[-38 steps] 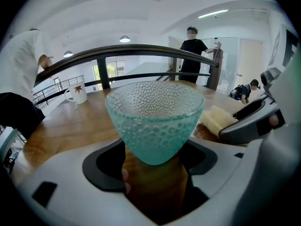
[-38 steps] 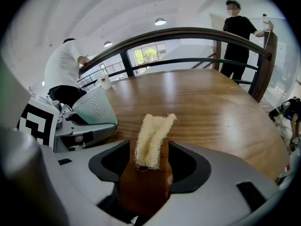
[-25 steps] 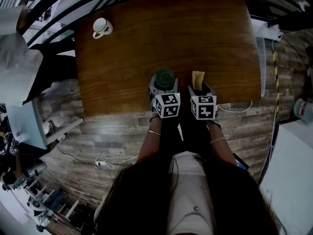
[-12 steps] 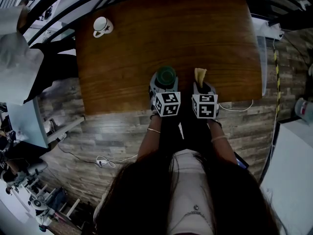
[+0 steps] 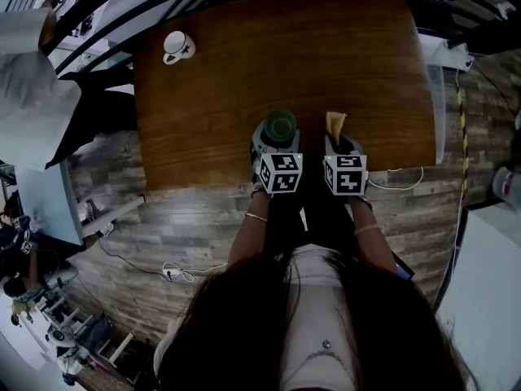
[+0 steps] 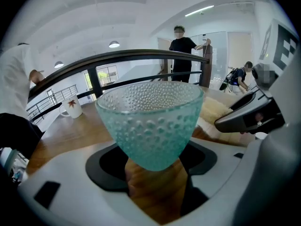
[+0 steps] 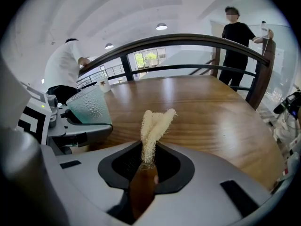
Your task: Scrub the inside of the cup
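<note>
Grips in the left gripper (image 6: pixel 153 171) a teal, dimpled glass cup (image 6: pixel 151 121), clamped by its narrow lower part, upright with mouth up, at the near edge of the wooden counter (image 5: pixel 342 47). Pinches in the right gripper (image 7: pixel 143 171), jaws having just been closing, a pale loofah scrubber (image 7: pixel 154 124) folded between the pads, its frayed end sticking up. Keeps scrubber outside the cup, just beside it on the right, not touching. At the counter's far left corner, well apart, a white mug (image 5: pixel 177 46) with a red leaf print.
</note>
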`<state>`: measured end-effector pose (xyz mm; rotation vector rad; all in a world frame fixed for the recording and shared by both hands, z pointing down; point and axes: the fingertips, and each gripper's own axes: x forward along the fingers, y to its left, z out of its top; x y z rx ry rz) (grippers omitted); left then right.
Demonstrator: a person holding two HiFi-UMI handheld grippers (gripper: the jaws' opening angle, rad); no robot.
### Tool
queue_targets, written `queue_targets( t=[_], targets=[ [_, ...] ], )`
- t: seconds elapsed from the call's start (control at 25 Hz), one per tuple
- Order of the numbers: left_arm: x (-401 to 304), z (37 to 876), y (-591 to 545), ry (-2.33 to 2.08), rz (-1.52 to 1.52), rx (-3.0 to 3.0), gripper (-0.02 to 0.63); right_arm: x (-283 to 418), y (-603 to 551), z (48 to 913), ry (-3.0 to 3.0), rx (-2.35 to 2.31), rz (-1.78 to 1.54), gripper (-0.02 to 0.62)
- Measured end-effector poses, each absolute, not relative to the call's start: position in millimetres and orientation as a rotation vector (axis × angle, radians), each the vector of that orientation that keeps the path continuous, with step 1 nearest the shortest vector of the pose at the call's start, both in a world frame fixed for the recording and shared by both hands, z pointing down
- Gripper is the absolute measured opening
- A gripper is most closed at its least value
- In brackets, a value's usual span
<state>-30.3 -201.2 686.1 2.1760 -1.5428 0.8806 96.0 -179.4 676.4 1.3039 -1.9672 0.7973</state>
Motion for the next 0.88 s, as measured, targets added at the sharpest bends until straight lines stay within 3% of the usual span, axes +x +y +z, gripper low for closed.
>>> queue_targets(
  t=[0.88],
  targets=[
    [-24,643,-188,-1.525,0.93,2.27,0.341,94,-173,623,-2.09,1.285,0.783,0.091]
  ],
)
